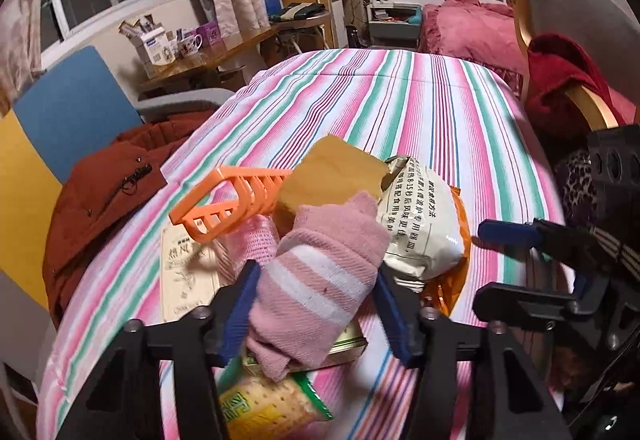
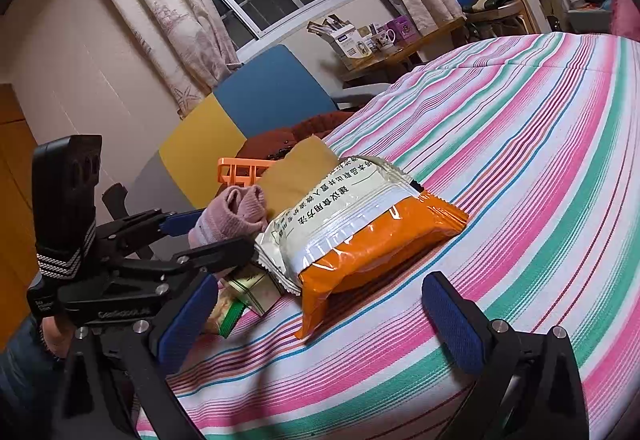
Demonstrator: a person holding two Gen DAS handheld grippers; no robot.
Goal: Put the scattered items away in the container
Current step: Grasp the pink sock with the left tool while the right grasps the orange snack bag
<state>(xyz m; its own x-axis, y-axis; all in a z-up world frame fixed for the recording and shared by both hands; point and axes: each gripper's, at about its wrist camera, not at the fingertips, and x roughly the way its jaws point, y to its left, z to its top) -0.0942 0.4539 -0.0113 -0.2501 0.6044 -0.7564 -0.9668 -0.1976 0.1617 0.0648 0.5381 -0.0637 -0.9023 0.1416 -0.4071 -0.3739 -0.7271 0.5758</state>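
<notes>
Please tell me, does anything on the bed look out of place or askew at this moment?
Yes. The orange basket sits tilted, one end propped up on the pile instead of flat on the striped bedsheet. A brown envelope leans against it at an angle. The pink sock is gripped by the left hand-held gripper.

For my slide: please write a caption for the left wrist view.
Left gripper clamps a pink sock beside the orange basket.

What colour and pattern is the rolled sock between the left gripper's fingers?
The sock is dusty pink with white stripes, shown best in the left wrist view.
</notes>
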